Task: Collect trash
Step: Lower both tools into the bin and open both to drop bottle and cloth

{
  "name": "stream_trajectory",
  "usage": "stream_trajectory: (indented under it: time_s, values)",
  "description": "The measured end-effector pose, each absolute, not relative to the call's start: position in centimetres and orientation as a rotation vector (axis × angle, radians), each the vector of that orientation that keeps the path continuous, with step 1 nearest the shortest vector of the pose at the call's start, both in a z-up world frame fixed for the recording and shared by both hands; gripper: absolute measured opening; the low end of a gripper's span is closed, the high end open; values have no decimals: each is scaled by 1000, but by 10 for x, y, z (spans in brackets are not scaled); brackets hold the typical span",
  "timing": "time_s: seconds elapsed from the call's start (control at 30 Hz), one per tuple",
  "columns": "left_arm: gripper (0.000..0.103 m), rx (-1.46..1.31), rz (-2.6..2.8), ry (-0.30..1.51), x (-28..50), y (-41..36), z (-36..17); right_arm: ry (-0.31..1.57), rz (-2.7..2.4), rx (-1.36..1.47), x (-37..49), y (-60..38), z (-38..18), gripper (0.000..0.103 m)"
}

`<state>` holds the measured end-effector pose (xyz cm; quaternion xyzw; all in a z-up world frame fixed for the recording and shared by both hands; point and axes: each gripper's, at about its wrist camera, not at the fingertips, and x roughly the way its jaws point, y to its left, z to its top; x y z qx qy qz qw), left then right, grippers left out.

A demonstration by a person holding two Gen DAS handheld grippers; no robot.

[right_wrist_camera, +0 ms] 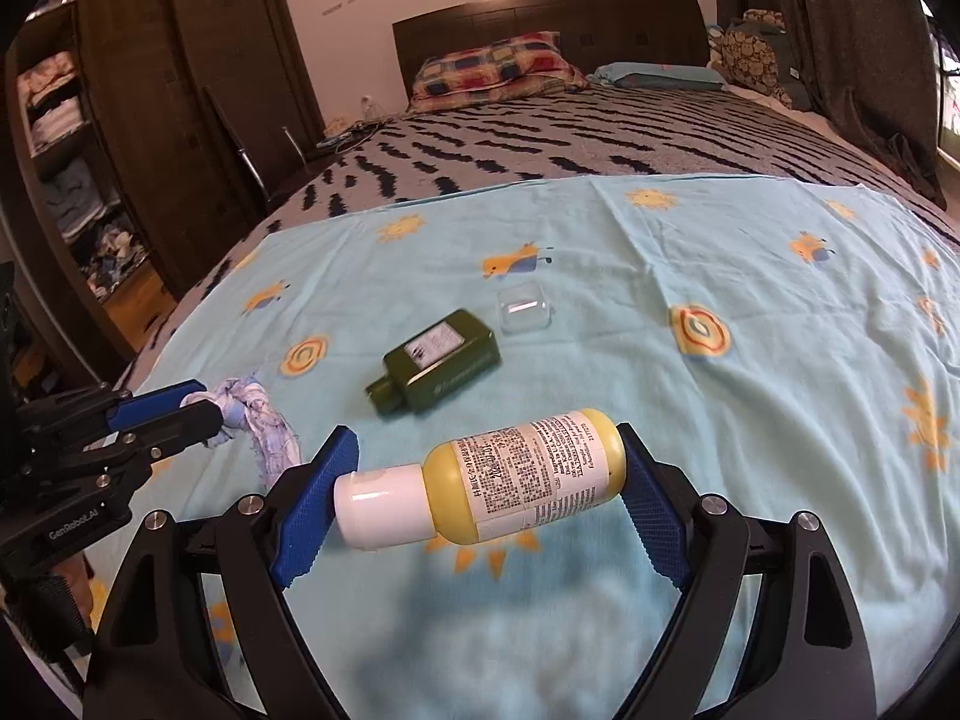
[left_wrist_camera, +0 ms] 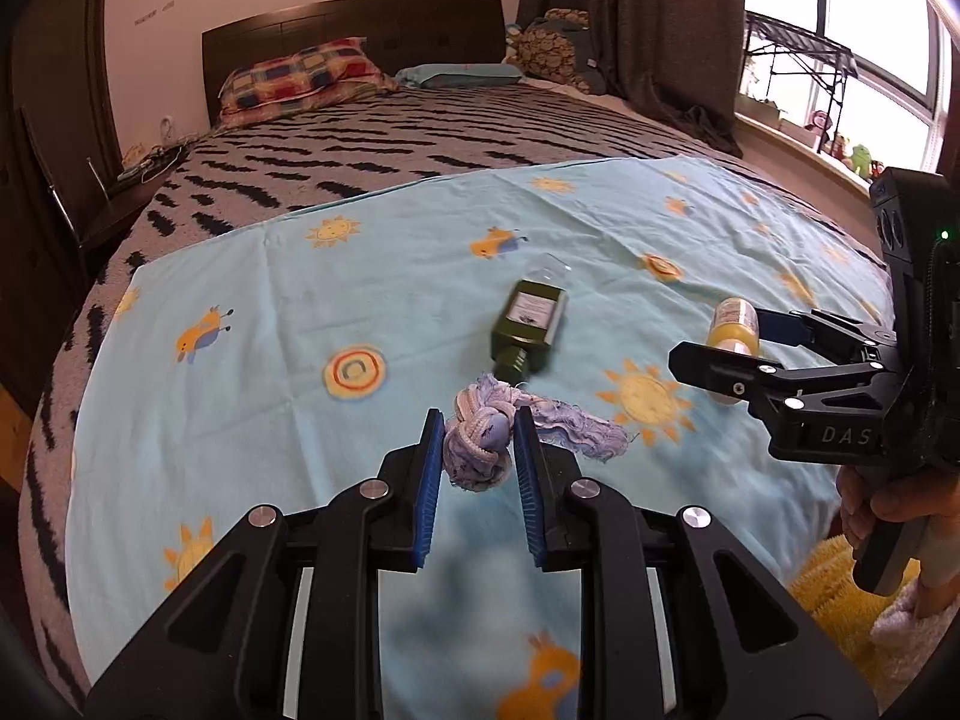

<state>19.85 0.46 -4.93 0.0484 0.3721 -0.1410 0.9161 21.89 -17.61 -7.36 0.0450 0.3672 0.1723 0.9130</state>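
My left gripper (left_wrist_camera: 478, 420) is shut on a knotted pale blue-and-white rag (left_wrist_camera: 480, 441), its frayed tail trailing right on the light blue sheet (left_wrist_camera: 252, 372). From the right wrist view the left gripper (right_wrist_camera: 207, 405) holds the rag (right_wrist_camera: 252, 414) at the left. My right gripper (right_wrist_camera: 486, 450) is shut lengthwise on a yellow bottle (right_wrist_camera: 504, 477) with a white cap, held just above the sheet; in the left wrist view it (left_wrist_camera: 735, 330) grips the bottle (left_wrist_camera: 732, 321) at the right. A dark green bottle (left_wrist_camera: 528, 324) (right_wrist_camera: 438, 360) lies on its side between them.
A small clear plastic lid (right_wrist_camera: 523, 307) lies beyond the green bottle. The sheet covers the foot of a bed with a striped grey blanket (left_wrist_camera: 372, 150) and pillows (left_wrist_camera: 300, 78). A wardrobe (right_wrist_camera: 120, 150) stands left; a window (left_wrist_camera: 870, 60) is right. A yellow mat (left_wrist_camera: 834, 588) lies below the bed edge.
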Motion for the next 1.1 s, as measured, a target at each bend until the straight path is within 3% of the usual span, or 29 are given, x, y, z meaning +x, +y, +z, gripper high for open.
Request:
stream_trajectory:
  time_s: [0.5,1.1]
  values:
    - [22,75,-374,785,85,-11,-76,714,359,57,99,-196,-76,85]
    - [22,57,-478,971,1,-44,-178,887,311,95,15,-212,-182,85]
